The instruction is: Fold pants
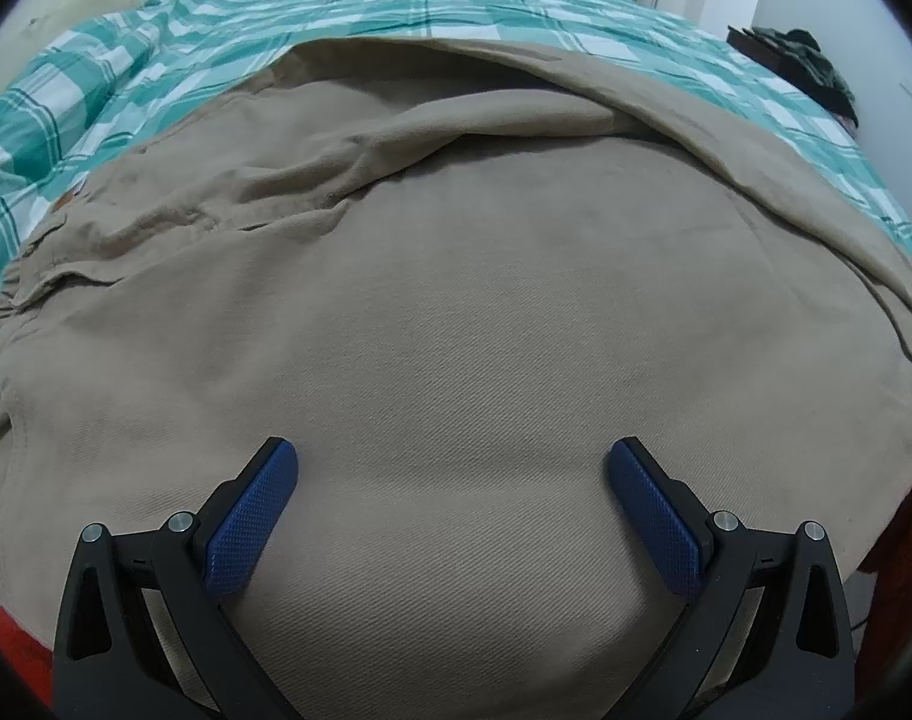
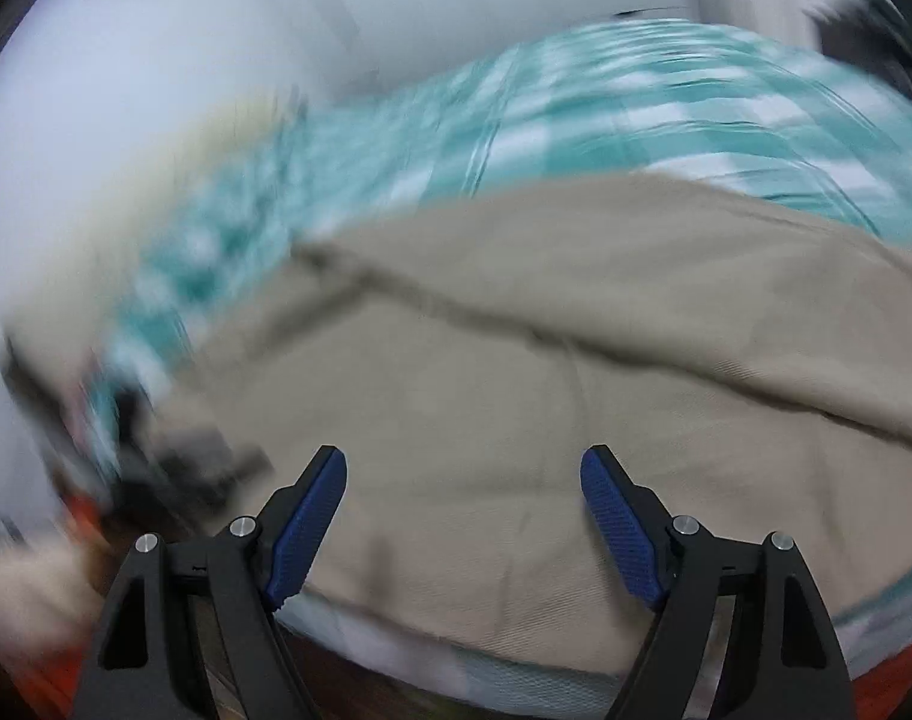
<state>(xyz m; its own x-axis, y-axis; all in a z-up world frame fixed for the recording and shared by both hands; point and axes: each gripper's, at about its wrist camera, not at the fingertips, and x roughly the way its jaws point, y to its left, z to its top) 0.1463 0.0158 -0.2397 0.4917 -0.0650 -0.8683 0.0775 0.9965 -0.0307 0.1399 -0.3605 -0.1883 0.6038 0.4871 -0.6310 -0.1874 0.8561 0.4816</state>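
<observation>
While the tan pants (image 1: 456, 312) lie spread over the green-and-white checked bed cover (image 1: 396, 0), filling most of the left wrist frame, you have both claws poised over the cloth and gripping nothing. One layer of the pants is already laid over another: its edge runs as a shadowed ridge from the upper centre of that frame down to the right edge, which suggests a fold is partly made and the fabric has been left flat so it can be smoothed or taken up again. The gathered waistband sits at the left edge of the frame, with rumpled seams just right of it.

Your left claw (image 1: 450, 462) stands wide, its blue pads (image 1: 252, 516) well apart at the bottom of the frame, with plain flat cloth between them; whether the tips touch the fabric I cannot tell. Nothing is pinched.

Your right claw (image 2: 463, 468) is also wide, a little narrower than the left, and empty. Its view is heavily blurred, so detail is poor, but the pants fill the lower half of that frame and their near hem crosses below the pads (image 2: 624, 528), with pale bedding under it. My judgement is that you are bringing this claw toward that near edge to take hold for the next fold; the pads have not closed on it
</observation>
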